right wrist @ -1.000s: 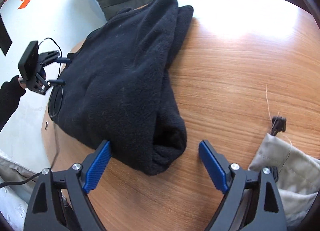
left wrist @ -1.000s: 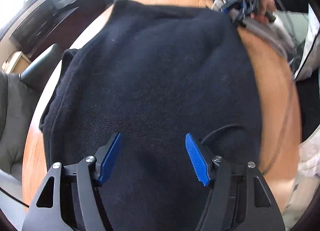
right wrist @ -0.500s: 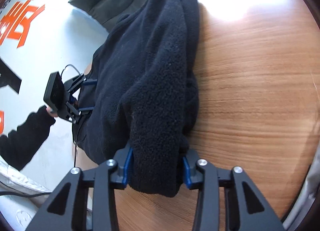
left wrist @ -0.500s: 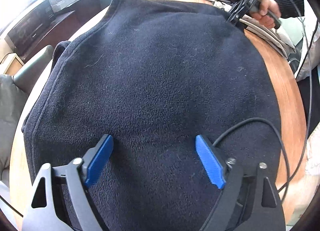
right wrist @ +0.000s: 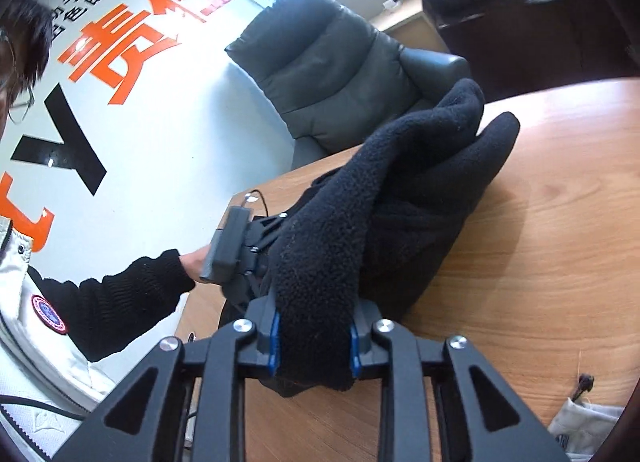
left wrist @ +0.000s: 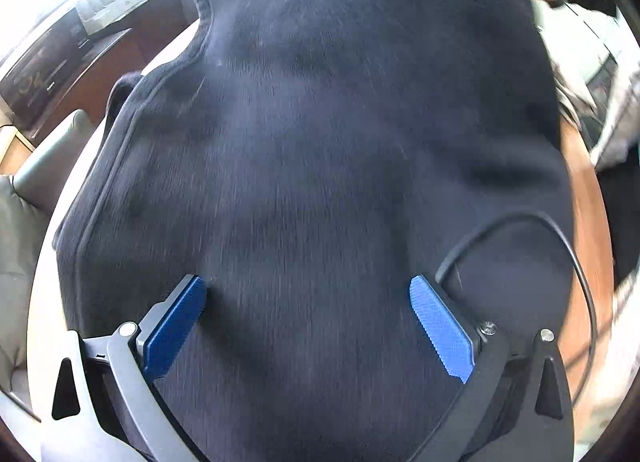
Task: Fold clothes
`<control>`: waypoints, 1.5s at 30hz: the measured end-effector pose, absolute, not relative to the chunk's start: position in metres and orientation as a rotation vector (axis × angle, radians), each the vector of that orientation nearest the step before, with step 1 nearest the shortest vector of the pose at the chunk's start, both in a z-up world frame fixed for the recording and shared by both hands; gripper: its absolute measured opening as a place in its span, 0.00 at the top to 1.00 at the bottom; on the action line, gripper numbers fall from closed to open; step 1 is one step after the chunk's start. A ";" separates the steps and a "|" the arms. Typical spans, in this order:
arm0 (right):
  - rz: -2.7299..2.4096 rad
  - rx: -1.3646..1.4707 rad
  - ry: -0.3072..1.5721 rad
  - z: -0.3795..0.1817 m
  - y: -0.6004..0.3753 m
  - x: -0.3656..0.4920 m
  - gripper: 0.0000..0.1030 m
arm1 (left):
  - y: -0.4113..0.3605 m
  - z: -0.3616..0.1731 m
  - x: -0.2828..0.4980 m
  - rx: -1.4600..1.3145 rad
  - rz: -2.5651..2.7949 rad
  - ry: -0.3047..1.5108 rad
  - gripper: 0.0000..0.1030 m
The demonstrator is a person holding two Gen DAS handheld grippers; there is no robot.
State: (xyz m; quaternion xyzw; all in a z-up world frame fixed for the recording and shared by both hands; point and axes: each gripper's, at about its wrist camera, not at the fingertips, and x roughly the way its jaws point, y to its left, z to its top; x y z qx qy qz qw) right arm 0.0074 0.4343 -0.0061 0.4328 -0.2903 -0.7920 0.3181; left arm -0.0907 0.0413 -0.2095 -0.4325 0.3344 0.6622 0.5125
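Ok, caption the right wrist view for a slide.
Right hand-held gripper clamps a fold of black fleece garment above the round wooden table.

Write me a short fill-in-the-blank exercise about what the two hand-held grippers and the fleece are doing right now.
1. The right hand-held gripper is shut on the black ____.
2. The left hand-held gripper has its blue pads spread ____ over the fleece.
3. The fleece lies on a ____ table.
4. Behind the table stands a dark grey ____.

Missing words: fleece; open; wooden; armchair
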 end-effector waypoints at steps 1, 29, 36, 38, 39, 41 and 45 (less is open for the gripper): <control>-2.078 1.138 -0.783 -0.009 0.436 0.009 0.75 | 0.028 -0.210 -0.090 -1.058 1.590 0.781 0.00; -1.693 1.105 -0.891 -0.014 0.399 0.031 0.75 | 0.092 -0.195 -0.037 -0.940 1.671 0.540 0.00; -1.516 1.040 -0.909 -0.015 0.344 0.030 0.75 | 0.085 -0.216 -0.011 -0.806 1.630 0.524 0.00; -1.449 1.049 -0.916 -0.021 0.326 0.033 0.75 | 0.081 -0.218 -0.007 -0.794 1.644 0.501 0.00; -1.434 1.063 -0.915 -0.026 0.320 0.035 0.75 | 0.078 -0.217 -0.004 -0.798 1.653 0.495 0.00; -1.423 1.081 -0.943 -0.037 0.313 0.035 0.75 | 0.065 -0.212 0.002 -0.814 1.674 0.488 0.00; -1.429 1.084 -0.966 -0.046 0.301 0.029 0.79 | 0.000 -0.183 0.025 -0.885 1.727 0.474 0.00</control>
